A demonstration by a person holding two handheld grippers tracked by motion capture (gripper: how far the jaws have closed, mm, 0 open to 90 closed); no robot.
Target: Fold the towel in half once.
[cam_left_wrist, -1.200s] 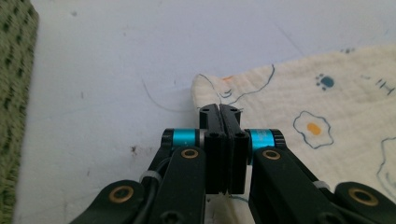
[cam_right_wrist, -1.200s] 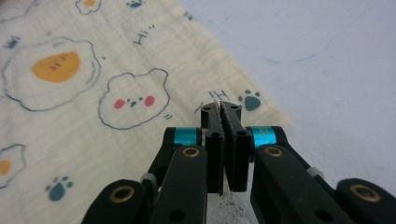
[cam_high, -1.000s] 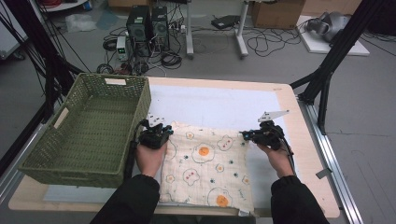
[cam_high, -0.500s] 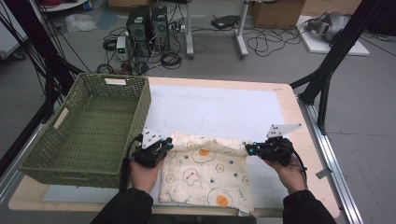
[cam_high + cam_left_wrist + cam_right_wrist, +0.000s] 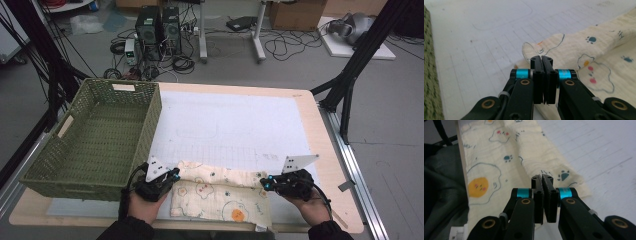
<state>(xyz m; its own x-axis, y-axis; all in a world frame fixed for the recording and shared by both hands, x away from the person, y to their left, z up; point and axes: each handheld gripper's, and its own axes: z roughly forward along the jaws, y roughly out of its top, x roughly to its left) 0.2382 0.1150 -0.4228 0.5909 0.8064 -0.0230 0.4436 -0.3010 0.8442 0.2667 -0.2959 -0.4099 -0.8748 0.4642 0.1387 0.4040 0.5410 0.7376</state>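
Two corners of the cloth [image 5: 220,192] sit pinched in your closed jaws, left gripper [image 5: 172,175] and right gripper [image 5: 265,183] one per side, so the far edge folds evenly onto the near half at the table's [image 5: 320,125] front, beside the basket [image 5: 100,135].

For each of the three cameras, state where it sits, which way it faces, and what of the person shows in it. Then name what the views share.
High view: above the person's side, looking forward and down on the table, basket and cloth; forearms, left gripper and right gripper show.
Left gripper view: rides the left gripper, looking along shut jaws at a cloth corner.
Right gripper view: rides the right gripper, jaws shut at the cloth's edge; a dark sleeve.
Shared: the printed cloth and white mat.
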